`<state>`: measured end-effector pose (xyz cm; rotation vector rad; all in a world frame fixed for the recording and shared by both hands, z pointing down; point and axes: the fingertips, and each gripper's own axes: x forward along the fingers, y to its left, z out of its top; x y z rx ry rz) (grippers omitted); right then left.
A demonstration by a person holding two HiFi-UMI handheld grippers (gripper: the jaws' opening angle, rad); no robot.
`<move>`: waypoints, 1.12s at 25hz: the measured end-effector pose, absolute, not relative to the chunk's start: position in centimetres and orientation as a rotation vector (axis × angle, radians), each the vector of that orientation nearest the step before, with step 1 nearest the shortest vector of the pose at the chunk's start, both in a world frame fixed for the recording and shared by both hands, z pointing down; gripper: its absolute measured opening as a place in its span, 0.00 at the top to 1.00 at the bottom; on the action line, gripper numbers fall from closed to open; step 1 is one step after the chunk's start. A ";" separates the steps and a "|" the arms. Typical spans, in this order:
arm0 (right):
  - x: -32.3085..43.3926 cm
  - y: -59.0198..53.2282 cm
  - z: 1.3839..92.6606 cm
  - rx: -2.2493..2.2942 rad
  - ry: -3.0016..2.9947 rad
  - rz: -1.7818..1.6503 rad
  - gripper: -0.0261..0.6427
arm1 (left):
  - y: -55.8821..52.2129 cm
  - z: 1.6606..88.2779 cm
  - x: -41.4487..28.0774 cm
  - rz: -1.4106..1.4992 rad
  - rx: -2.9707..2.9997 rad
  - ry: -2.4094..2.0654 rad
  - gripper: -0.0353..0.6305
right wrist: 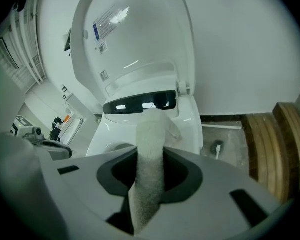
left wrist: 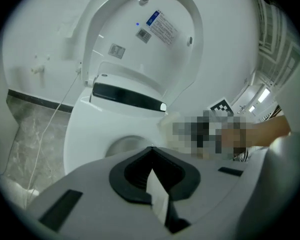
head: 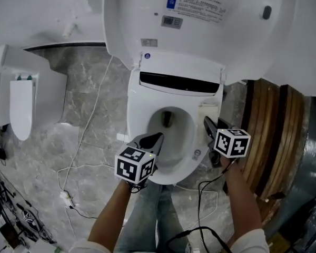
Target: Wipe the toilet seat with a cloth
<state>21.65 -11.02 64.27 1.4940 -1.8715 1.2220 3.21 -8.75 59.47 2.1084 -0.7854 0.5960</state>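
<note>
A white toilet stands with its lid (head: 200, 30) raised and its seat (head: 138, 115) down around the bowl (head: 171, 136). My right gripper (head: 207, 122) is over the seat's right side, shut on a pale terry cloth (right wrist: 151, 149) that runs out ahead of the jaws. The cloth (head: 208, 109) rests on the seat's right rim, near the hinge end. My left gripper (head: 156, 137) hovers over the bowl's front left, jaws shut with nothing between them (left wrist: 151, 153). In the left gripper view the seat (left wrist: 85, 129) lies ahead and the cloth (left wrist: 168, 126) shows at the right.
A dark control strip (head: 179, 83) crosses the back of the seat. Another white fixture (head: 21, 99) stands at the left. Cables (head: 79, 162) trail over the marble floor. Curved wooden boards (head: 274, 136) crowd the toilet's right side. The person's jeans (head: 158, 215) are right in front of the bowl.
</note>
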 end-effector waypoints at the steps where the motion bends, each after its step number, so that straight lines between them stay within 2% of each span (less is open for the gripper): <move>1: 21.4 -10.3 63.7 1.506 -1.862 1.245 0.81 | -8.9 58.4 3.3 0.596 2.124 -0.785 0.93; 5: 21.0 -7.8 60.6 1.621 -1.811 1.338 0.81 | -9.4 54.1 3.7 0.601 2.185 -0.798 0.93; 12: 19.4 -4.2 51.6 1.756 -1.814 1.181 0.81 | -7.2 48.1 4.5 0.545 2.176 -0.887 0.93; 21: 18.6 6.0 44.4 1.896 -1.710 1.251 0.81 | 2.5 40.0 4.7 0.540 2.166 -0.911 0.93; 28: 14.3 14.5 38.7 1.911 -1.725 1.379 0.81 | 11.8 33.7 2.8 0.568 2.197 -0.912 0.93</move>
